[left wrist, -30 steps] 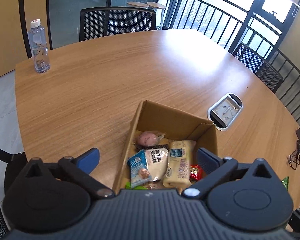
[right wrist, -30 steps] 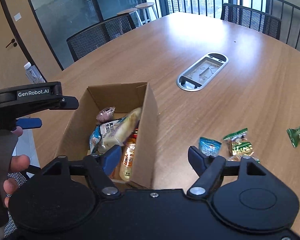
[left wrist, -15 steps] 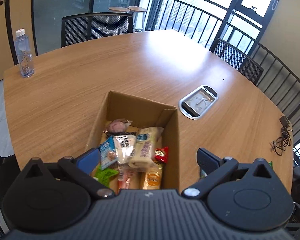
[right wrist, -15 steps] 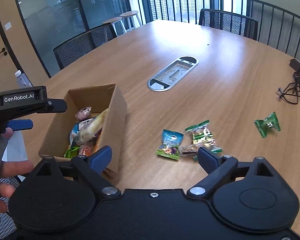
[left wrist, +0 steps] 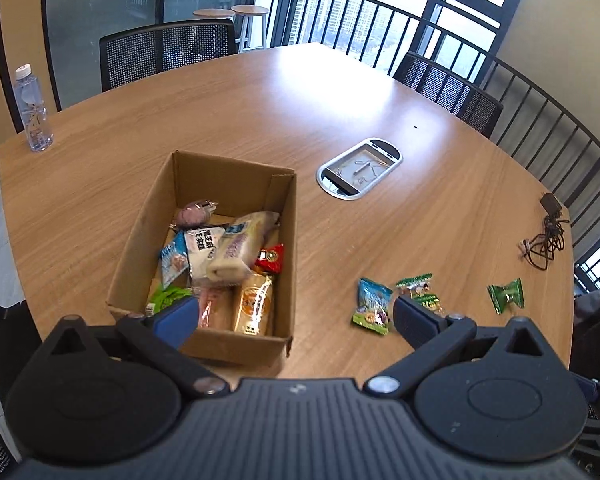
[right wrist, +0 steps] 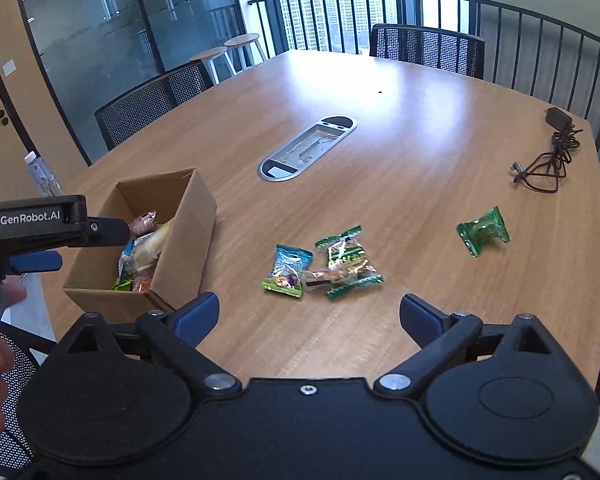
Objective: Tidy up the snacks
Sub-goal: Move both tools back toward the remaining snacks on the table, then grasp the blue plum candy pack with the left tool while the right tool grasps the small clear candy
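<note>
An open cardboard box (left wrist: pixel 288 216) (right wrist: pixel 188 232) stands on the wooden table and holds several snack packets. Loose on the table to its right lie a blue-green packet (left wrist: pixel 373 306) (right wrist: pixel 287 271), a clear green-edged packet (left wrist: pixel 418 288) (right wrist: pixel 346 262) and a green wrapped snack (left wrist: pixel 506 295) (right wrist: pixel 483 231). My left gripper (left wrist: pixel 296 320) is open and empty, above the box's near right corner. My right gripper (right wrist: pixel 309 318) is open and empty, above the table in front of the loose packets. The left gripper's body shows at the left edge of the right wrist view (right wrist: pixel 32 224).
A water bottle (left wrist: pixel 34 108) stands at the table's far left edge. A metal cable hatch (left wrist: pixel 359 168) (right wrist: pixel 307 148) is set in the table's middle. A black charger with cable (left wrist: pixel 546 236) (right wrist: pixel 548 156) lies at the right. Mesh chairs (left wrist: pixel 168 56) ring the table.
Both grippers have pulled back and swung right. The box has slid left in both views, and the loose packets, green snack and charger have come into view. Both stay open.
</note>
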The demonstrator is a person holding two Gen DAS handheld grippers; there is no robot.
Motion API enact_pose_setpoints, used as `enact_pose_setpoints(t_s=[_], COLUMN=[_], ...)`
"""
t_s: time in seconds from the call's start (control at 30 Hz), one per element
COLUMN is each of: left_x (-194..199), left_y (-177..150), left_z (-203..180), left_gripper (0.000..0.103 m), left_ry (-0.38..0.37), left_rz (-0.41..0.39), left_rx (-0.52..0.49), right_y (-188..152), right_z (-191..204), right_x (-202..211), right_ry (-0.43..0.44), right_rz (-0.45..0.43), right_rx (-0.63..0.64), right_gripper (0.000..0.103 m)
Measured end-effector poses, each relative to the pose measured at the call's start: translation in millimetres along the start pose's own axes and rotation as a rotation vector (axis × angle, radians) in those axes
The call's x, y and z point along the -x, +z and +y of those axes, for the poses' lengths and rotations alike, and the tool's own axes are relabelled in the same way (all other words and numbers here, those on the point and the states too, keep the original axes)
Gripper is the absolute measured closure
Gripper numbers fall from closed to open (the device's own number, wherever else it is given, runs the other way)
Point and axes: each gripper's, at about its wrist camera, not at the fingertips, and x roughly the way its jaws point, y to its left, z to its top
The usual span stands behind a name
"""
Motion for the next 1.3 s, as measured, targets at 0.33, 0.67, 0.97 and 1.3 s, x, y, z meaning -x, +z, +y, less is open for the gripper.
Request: enact_pose_setpoints(t_s=[0.33,0.67,0.97,1.3], left_x=[6,-11,-51,-100], left_y=[-10,0,13,23], left_z=[-32,-48,-55,-65], left_gripper=[0.001,0.01,0.022,0.027], left_ry=[-0.053,-0.102,-0.148,-0.167], left_rz=[-0.008,0.012,0.098,0.205], left_rx=[-0.091,-0.177,-0.216,-0.236], right_y=[-10,-5,-3,-9], right_z=[-25,-37,-44,-53], right_x=[6,-7,-36,-72], right_ry=[0.009,0.027,0.052,0.043], right_rz=[-0.01,-0.008,0.012,0.032], right_rx=[-0.07,-0.19,-0.357,-0.603], right_gripper=[0.013,0.027,0.041,0.045])
